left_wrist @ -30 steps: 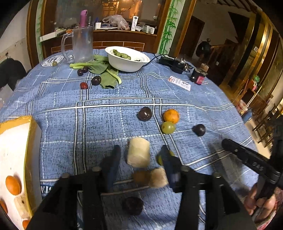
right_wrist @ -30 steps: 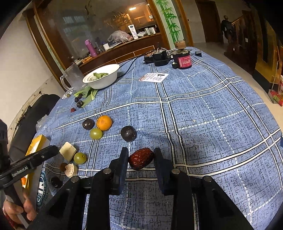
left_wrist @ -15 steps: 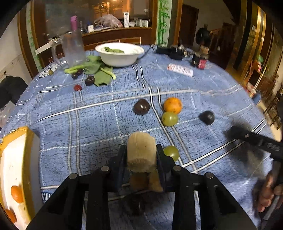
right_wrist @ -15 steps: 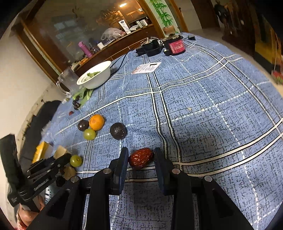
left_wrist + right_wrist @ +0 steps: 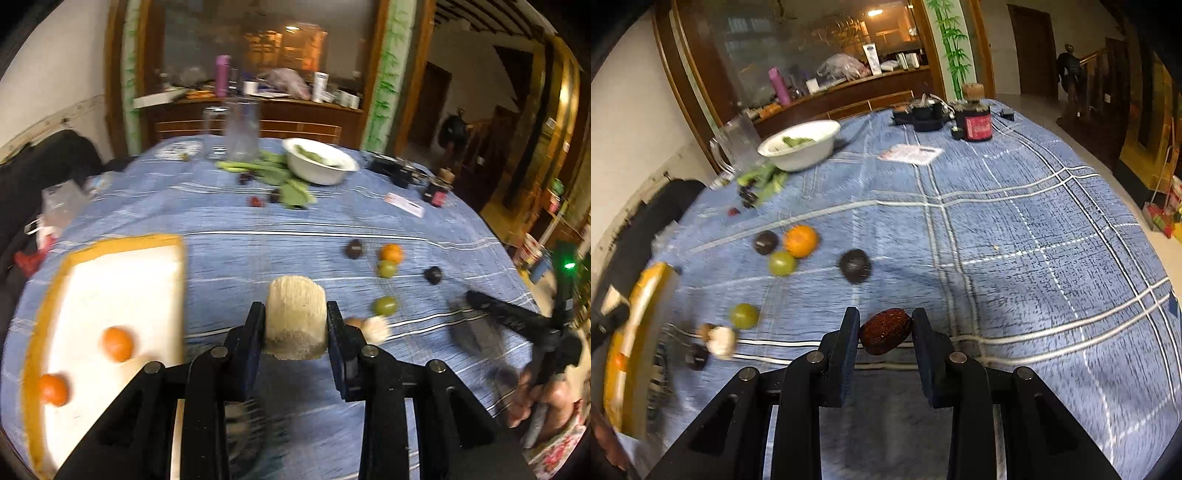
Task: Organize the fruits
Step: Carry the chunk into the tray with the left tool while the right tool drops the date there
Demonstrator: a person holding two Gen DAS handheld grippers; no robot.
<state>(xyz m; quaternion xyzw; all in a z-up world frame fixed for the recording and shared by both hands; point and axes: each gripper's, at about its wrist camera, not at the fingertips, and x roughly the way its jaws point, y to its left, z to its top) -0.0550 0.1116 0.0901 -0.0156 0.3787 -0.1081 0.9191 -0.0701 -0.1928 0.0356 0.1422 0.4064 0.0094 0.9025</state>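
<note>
My left gripper (image 5: 295,321) is shut on a pale fibrous cylinder of peeled fruit (image 5: 295,317) and holds it above the blue checked tablecloth (image 5: 258,258). A white tray with a yellow rim (image 5: 110,291) lies to its left with two oranges (image 5: 117,344) in it. My right gripper (image 5: 885,330) is shut on a dark red date (image 5: 885,331), low over the cloth. Loose on the cloth are an orange (image 5: 800,240), green fruits (image 5: 782,263), dark round fruits (image 5: 854,265) and a small pale piece (image 5: 720,341).
A white bowl of greens (image 5: 319,166), leafy vegetables (image 5: 280,181), a glass pitcher (image 5: 240,129), a card (image 5: 404,204) and dark devices (image 5: 923,114) stand at the far side. The right gripper appears in the left wrist view (image 5: 517,325).
My left gripper closed on the pale fruit piece, lifted it and swung left, bringing the tray into view. My right gripper kept hold of the date and shifted slightly.
</note>
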